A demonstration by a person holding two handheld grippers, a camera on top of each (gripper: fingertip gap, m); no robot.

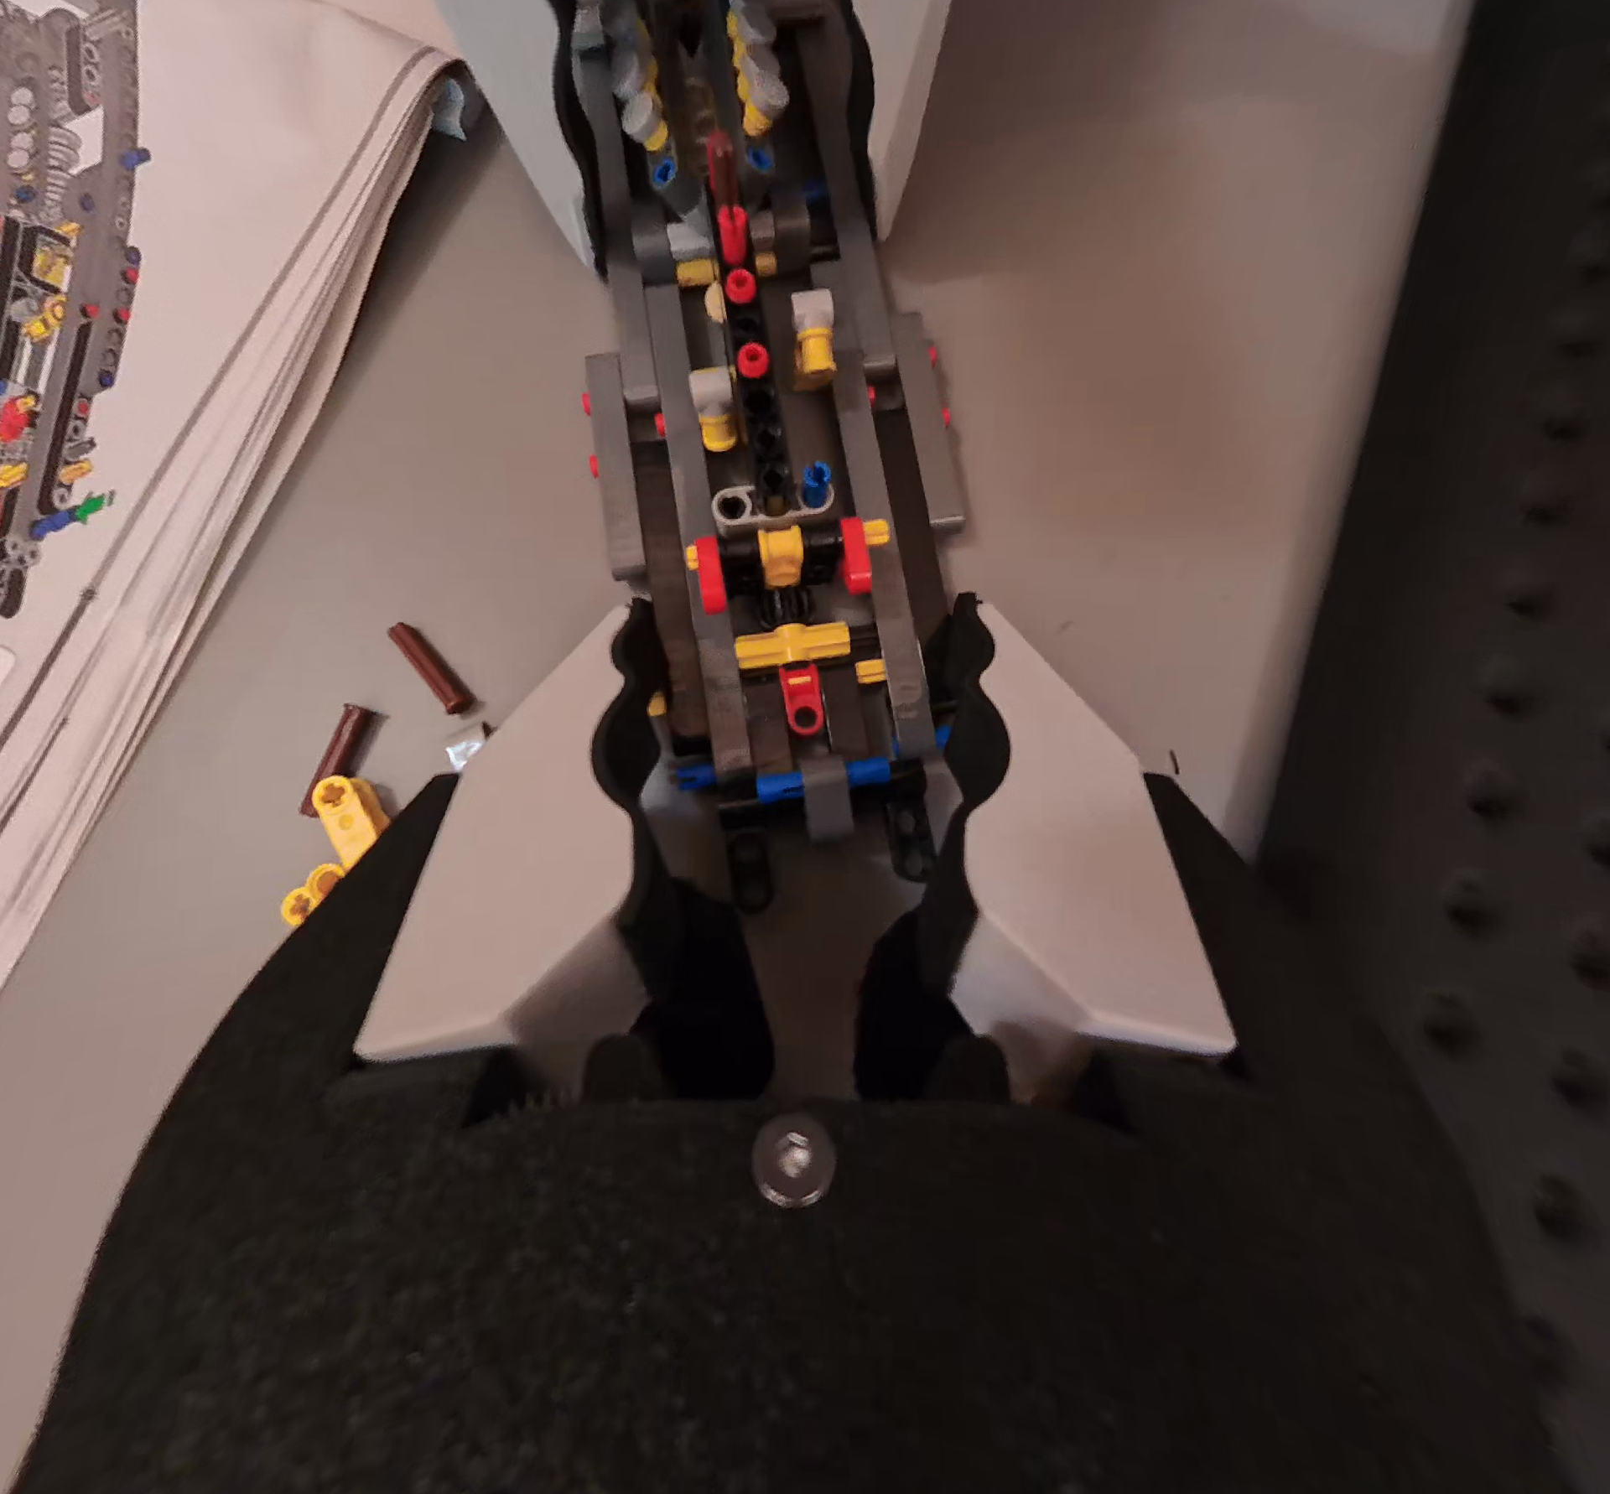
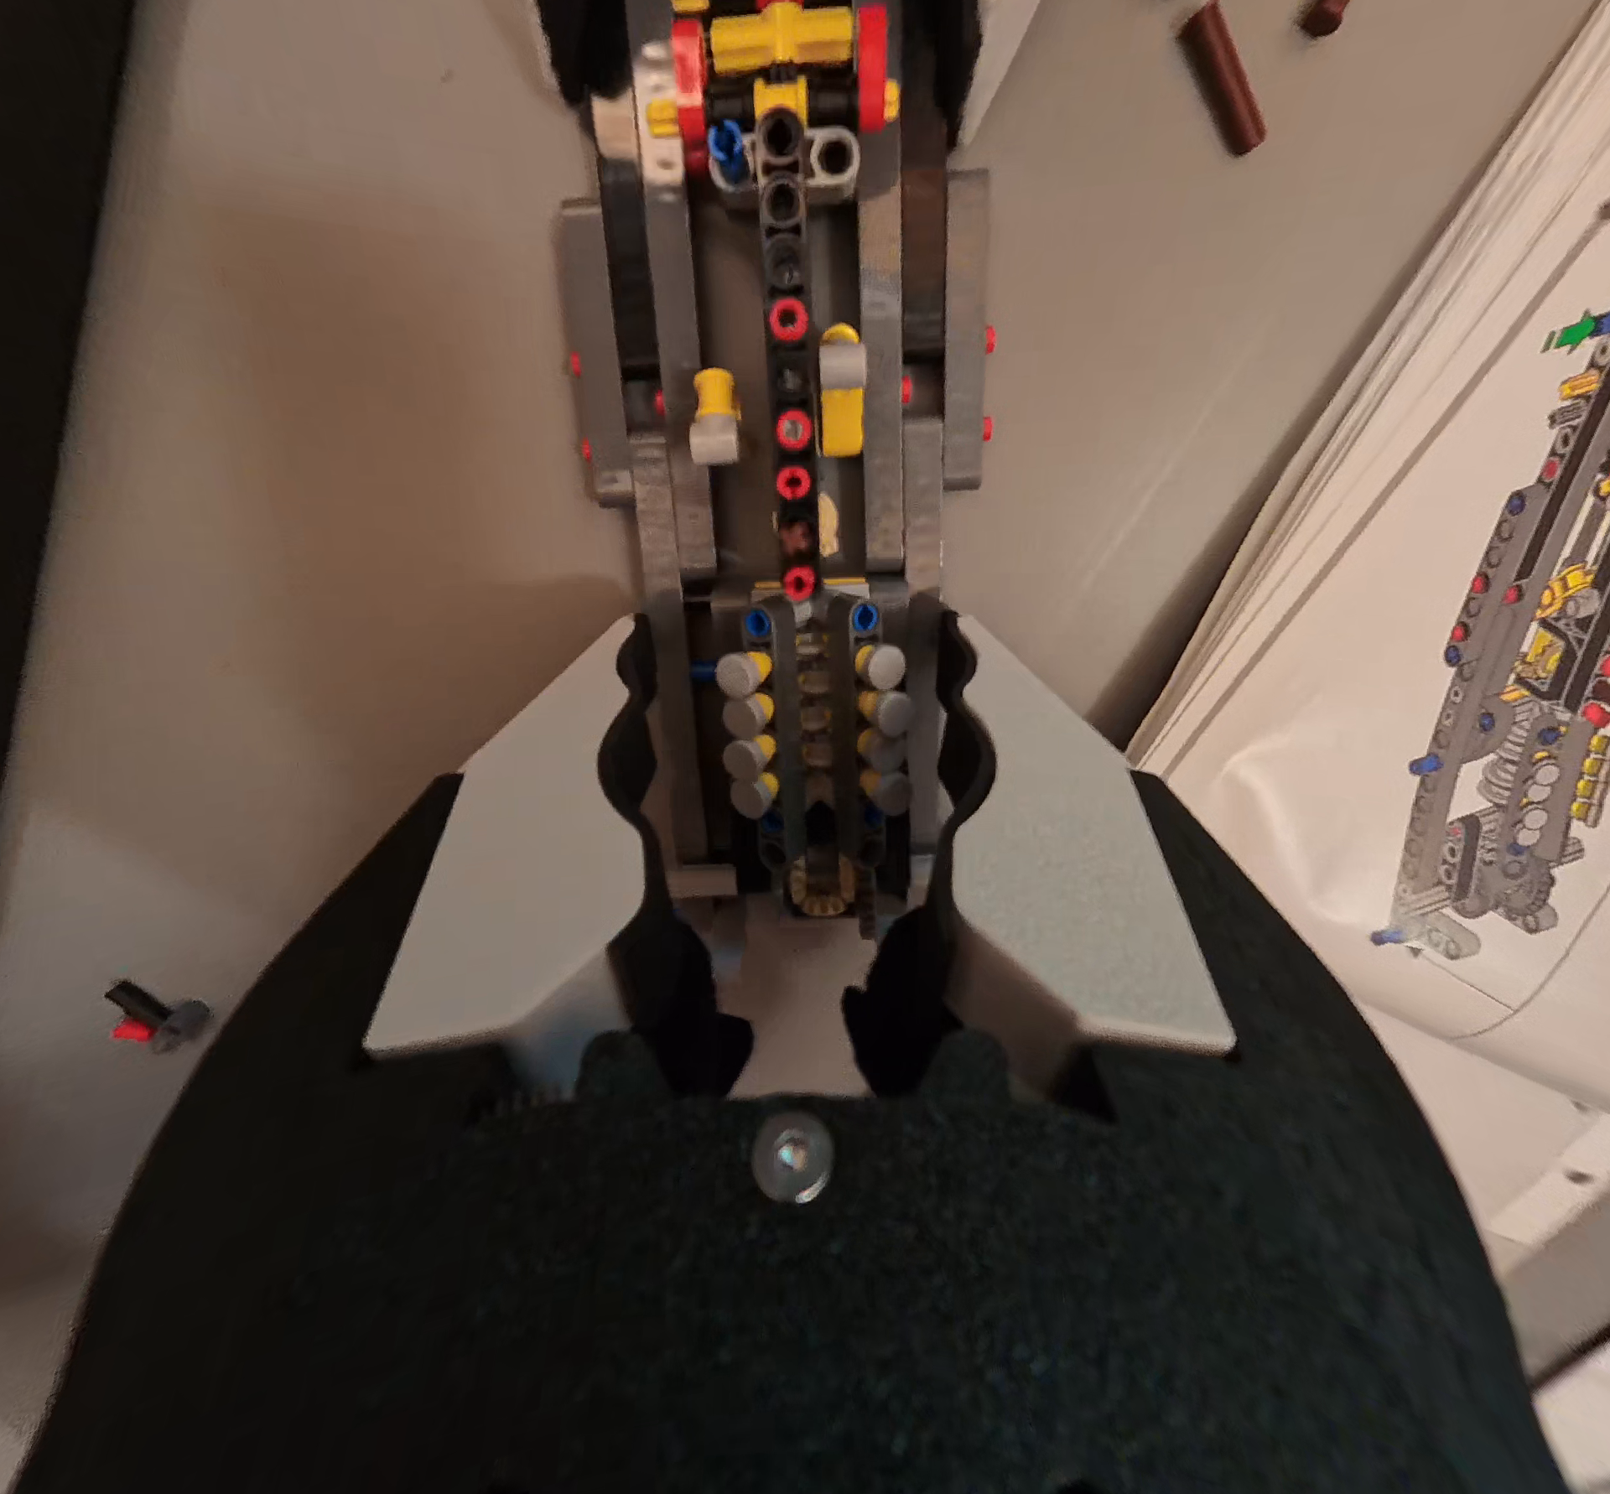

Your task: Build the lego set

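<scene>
A long grey and black lego chassis [image 1: 767, 424] with red, yellow and blue pins stretches between both grippers above the pale table. My left gripper [image 1: 794, 720] is shut on its near end, where a blue axle and a red connector sit. My right gripper [image 2: 794, 747] is shut on the opposite end, around the row of grey and yellow cylinders [image 2: 745, 734]. Each gripper shows at the far end of the other's view, the right one in the left wrist view [image 1: 714, 58]. The chassis also fills the right wrist view [image 2: 788, 372].
An open instruction booklet [image 1: 157, 302] lies to the left, also in the right wrist view [image 2: 1437, 668]. Loose brown axle pieces [image 1: 431, 668] and yellow connectors [image 1: 344, 825] lie on the table beside it. A small black, red and grey pin piece [image 2: 157, 1017] lies apart. A dark studded mat [image 1: 1481, 668] borders the right. Across from one pair of fingers to the other is roughly 10 cm.
</scene>
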